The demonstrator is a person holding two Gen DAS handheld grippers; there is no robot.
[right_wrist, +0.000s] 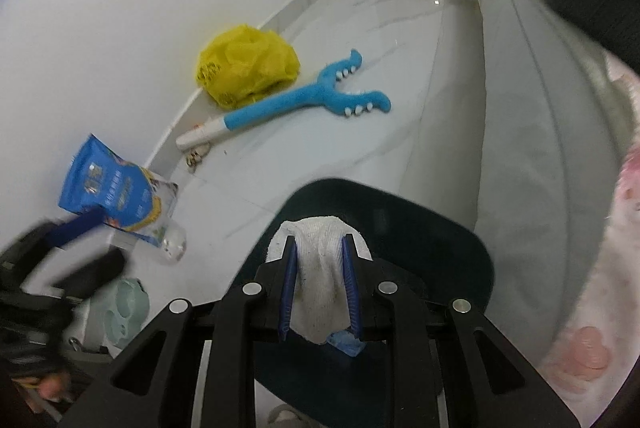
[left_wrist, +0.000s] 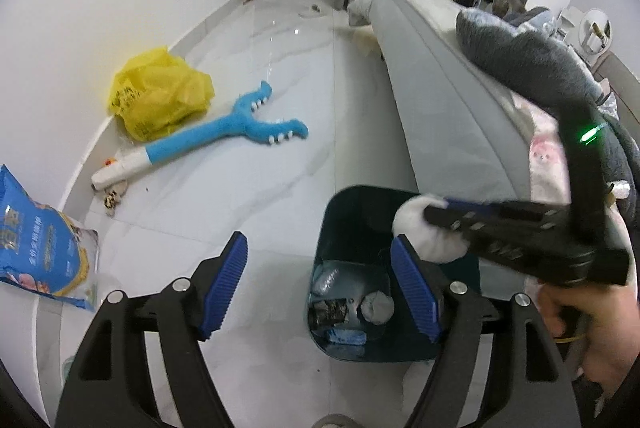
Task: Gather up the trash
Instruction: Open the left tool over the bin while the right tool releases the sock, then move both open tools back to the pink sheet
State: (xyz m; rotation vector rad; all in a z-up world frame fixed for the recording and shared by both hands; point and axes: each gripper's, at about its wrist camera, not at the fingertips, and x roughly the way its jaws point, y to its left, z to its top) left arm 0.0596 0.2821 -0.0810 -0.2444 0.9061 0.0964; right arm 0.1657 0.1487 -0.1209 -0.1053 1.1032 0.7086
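A dark teal trash bin (left_wrist: 340, 224) stands on the white floor beside the grey bed; it also shows in the right wrist view (right_wrist: 440, 240). Several scraps lie inside it. My right gripper (right_wrist: 318, 268) is shut on a white crumpled cloth (right_wrist: 320, 268) and holds it over the bin's mouth; the cloth also shows in the left wrist view (left_wrist: 420, 232). My left gripper (left_wrist: 320, 288) is open and empty, low over the floor at the bin's left rim. A yellow plastic bag (left_wrist: 160, 99) and a blue snack bag (left_wrist: 36, 240) lie by the wall.
A blue plush claw toy (left_wrist: 224, 135) lies on the floor next to the yellow bag. The grey bed (left_wrist: 440, 99) with a dark blanket (left_wrist: 528, 59) runs along the right. A clear bottle (right_wrist: 172, 240) lies by the blue bag.
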